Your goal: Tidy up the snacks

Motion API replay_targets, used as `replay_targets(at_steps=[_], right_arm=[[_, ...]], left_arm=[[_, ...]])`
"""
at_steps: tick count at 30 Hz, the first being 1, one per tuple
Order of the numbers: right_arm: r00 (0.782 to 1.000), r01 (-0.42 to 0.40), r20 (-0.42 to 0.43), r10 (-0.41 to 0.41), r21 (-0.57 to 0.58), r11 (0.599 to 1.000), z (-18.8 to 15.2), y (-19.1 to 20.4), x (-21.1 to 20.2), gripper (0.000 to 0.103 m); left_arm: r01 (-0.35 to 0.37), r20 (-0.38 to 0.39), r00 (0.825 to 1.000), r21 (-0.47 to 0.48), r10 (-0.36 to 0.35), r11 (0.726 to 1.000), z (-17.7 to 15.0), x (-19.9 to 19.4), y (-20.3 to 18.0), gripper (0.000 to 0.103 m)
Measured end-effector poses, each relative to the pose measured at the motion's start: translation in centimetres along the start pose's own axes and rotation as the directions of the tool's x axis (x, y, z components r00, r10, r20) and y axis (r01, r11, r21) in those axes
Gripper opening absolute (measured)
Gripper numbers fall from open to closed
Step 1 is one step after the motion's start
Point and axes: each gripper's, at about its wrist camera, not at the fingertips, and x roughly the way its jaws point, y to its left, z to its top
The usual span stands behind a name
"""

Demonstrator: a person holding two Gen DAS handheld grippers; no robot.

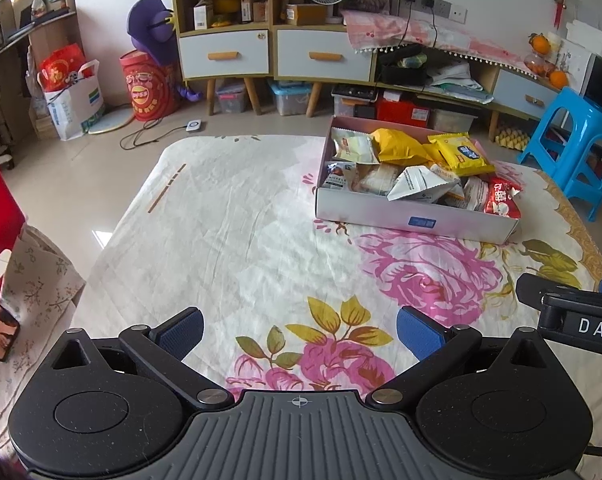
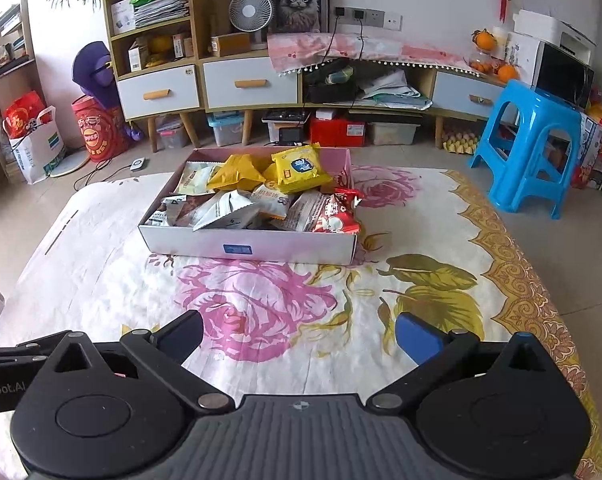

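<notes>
Blue-padded and spread wide, my left gripper (image 1: 299, 330) and right gripper (image 2: 299, 334) both hover empty over the flowered cloth (image 1: 229, 240). Farther off, every snack lies heaped in the open box (image 2: 245, 246), none on the cloth; only the red packet (image 2: 335, 216) overhangs the rim, so I'd pinch it by its crimped edge.

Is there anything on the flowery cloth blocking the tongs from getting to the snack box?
Nothing visible does. Both the left tongs and right tongs are open and empty, and only bare flowery cloth lies between them and the snack box. The snacks are already piled inside it.
</notes>
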Motion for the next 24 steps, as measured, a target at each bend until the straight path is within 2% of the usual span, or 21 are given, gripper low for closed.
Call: replay_targets(at_steps=[24], right_arm=[[1.0, 0.008, -0.019, -0.008, 0.003, 1.0, -0.3, -0.03, 0.35, 0.095]], left_arm=[[0.002, -0.004, 1.0, 0.018, -0.002, 1.0, -0.4, 0.36, -0.15, 0.103]])
